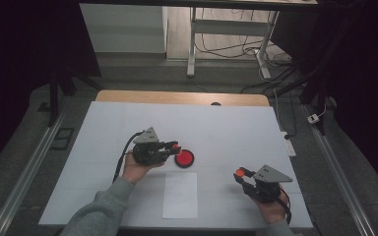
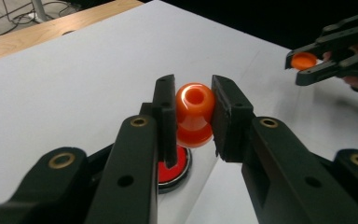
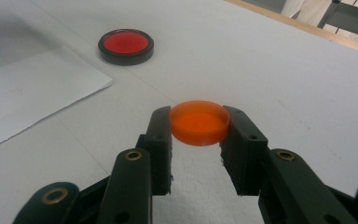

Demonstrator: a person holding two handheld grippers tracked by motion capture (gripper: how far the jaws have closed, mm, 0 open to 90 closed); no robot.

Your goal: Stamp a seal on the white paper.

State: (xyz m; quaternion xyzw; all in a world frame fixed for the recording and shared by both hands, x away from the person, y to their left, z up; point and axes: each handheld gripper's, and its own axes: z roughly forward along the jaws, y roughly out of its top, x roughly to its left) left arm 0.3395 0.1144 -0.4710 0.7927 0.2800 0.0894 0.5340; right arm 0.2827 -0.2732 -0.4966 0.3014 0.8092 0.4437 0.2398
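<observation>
Black jaws of the left gripper [image 2: 193, 112] were clamped on an orange stamp [image 2: 194, 113], knob end toward the camera, its base hanging just above the red ink pad [image 2: 170, 172]. The right gripper [image 3: 199, 123] pinched the stamp's orange cap [image 3: 199, 122] by its rim, held clear of the table [image 1: 226, 128] and well apart from the pad. A white sheet [image 1: 180, 194] lay between the two hands, blank as far as could be seen. Judging by this, the cap was already off and the stamp was at the inking step; pressing it on the sheet and recapping it seemed left to do.
</observation>
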